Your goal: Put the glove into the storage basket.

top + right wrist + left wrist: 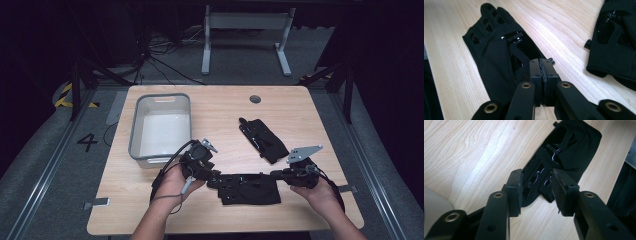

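Note:
Two black fingerless gloves lie on the wooden table (pixel 310 115). The near glove (pixel 250 189) lies flat by the front edge, between my two grippers. My right gripper (pixel 276 174) is at its right end. In the right gripper view its jaws (pixel 541 63) are shut on the cuff edge of this glove (pixel 496 50), finger holes pointing away. My left gripper (pixel 214 178) is at the glove's left end. Its jaws (pixel 537 177) stand open and nothing is pinched between them; a glove (pixel 566 152) lies on the wood beyond them. The far glove (pixel 263 140) lies slanted at mid-table.
A grey plastic bin (pixel 134 131) stands at the table's left side, just behind my left hand. A round cable hole (pixel 255 99) sits near the far edge. The second glove (pixel 616 35) lies close to the right of my right gripper.

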A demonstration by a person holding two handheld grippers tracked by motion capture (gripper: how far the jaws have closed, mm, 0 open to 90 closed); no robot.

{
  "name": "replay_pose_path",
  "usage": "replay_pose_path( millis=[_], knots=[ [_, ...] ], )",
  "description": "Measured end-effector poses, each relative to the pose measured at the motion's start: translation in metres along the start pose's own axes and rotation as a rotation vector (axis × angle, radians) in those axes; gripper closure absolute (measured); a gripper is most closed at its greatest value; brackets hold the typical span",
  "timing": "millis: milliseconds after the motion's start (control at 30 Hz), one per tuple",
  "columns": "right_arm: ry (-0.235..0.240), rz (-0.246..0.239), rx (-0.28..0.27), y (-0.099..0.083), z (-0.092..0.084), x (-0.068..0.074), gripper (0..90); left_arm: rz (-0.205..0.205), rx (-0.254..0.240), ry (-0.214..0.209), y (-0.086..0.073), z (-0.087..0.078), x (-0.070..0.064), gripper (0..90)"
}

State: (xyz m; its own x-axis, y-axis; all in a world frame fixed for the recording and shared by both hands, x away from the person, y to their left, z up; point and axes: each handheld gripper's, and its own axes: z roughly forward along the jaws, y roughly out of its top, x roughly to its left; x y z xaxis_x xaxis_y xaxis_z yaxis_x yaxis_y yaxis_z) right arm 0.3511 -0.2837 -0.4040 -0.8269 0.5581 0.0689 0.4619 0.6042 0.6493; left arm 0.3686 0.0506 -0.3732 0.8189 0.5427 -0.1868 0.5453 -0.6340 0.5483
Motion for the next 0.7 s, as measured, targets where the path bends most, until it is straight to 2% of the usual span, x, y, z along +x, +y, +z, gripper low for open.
replay_pose_path(
  millis=[233,400,533,567,600,700],
  knots=[
    [-0.001,0.027,-0.024,0.008,-0.005,-0.007,84.9,-0.012,0.029,0.009,-0.007,-0.007,0.007,57.8],
    [-0.011,0.062,-0.069,0.019,-0.01,-0.019,82.3,-0.026,0.021,0.015,-0.014,-0.015,0.009,56.6],
    [-0.04,0.087,-0.055,0.03,-0.007,-0.033,78.0,-0.041,0.017,0.029,-0.022,-0.022,0.01,56.3],
    [-0.056,0.117,-0.052,0.035,-0.004,-0.043,76.5,-0.049,0.015,0.03,-0.024,-0.023,0.011,56.0],
    [-0.056,0.117,-0.052,0.035,-0.004,-0.043,76.5,-0.054,0.015,0.032,-0.026,-0.024,0.011,56.0],
    [-0.083,0.167,-0.054,0.041,0.002,-0.059,75.1,-0.07,0.017,0.041,-0.032,-0.027,0.014,55.4]
  ],
)
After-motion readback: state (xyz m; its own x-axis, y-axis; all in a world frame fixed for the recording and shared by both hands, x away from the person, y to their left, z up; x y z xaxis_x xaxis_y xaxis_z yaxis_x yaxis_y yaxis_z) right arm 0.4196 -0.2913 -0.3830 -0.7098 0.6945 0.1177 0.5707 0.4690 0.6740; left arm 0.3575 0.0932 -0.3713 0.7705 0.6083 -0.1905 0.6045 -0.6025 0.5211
